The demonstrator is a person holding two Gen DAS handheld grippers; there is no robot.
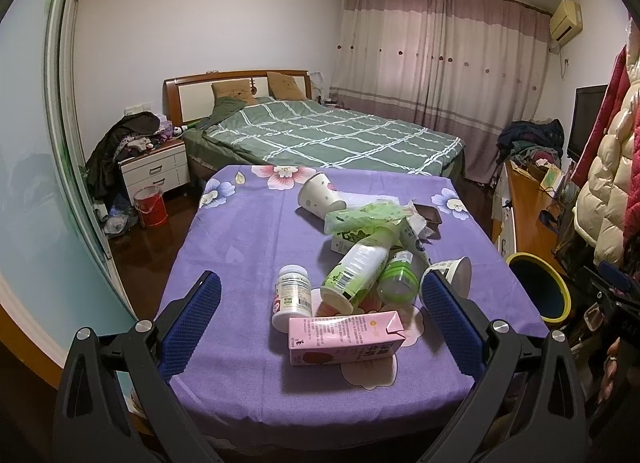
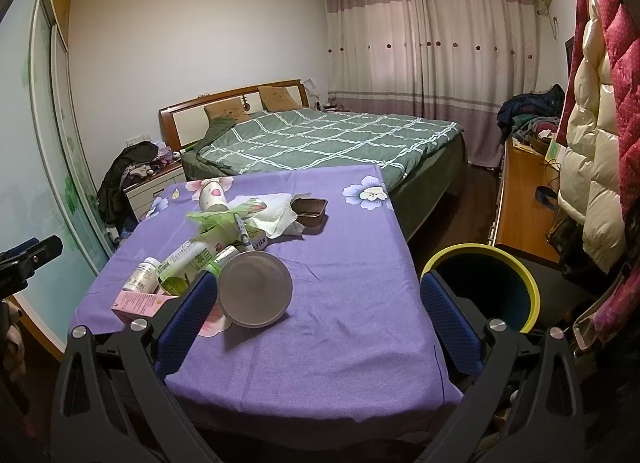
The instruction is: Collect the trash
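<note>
On the purple worktop (image 1: 248,231) our wide, empty left claw (image 1: 320,295) faces the pink carton (image 1: 346,337), lying crosswise just ahead, while our right claw (image 2: 318,295), also wide, stands beside the bin (image 2: 480,287).

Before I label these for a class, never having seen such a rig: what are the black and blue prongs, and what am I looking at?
Each picture comes from a camera on a hand-held tool, looking along its two blue-padded fingers. The left tool and the right tool are both open and hold nothing. On the purple tablecloth lies trash: a pink carton, a white pill bottle, a green bottle and a tipped white cup. A yellow-rimmed bin stands beside the table.
</note>
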